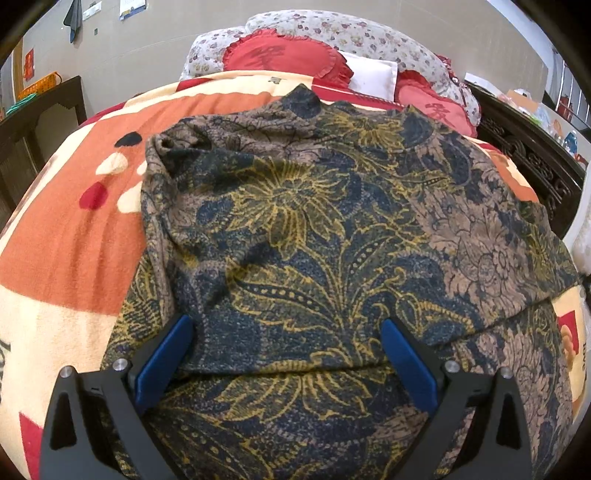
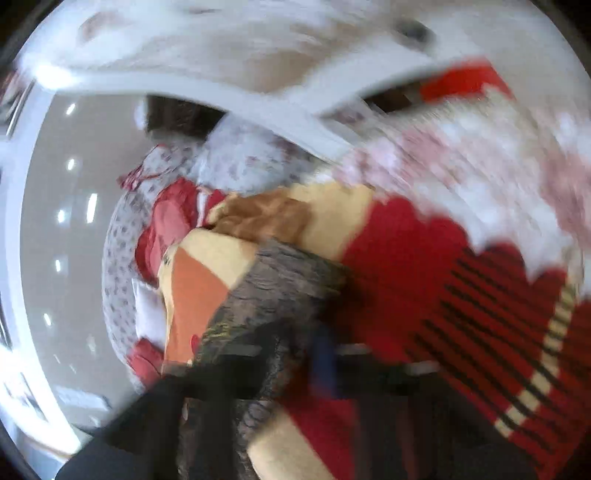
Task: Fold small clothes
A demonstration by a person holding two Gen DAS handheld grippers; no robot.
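Bed covered by blanket, cream and orange with red patches. At the head of the bed: floral quilt, rolled. Against the quilt: two red heart cushions, one white pillow between them. Dark carved bed frame right of the blanket. Right wrist view blurred.
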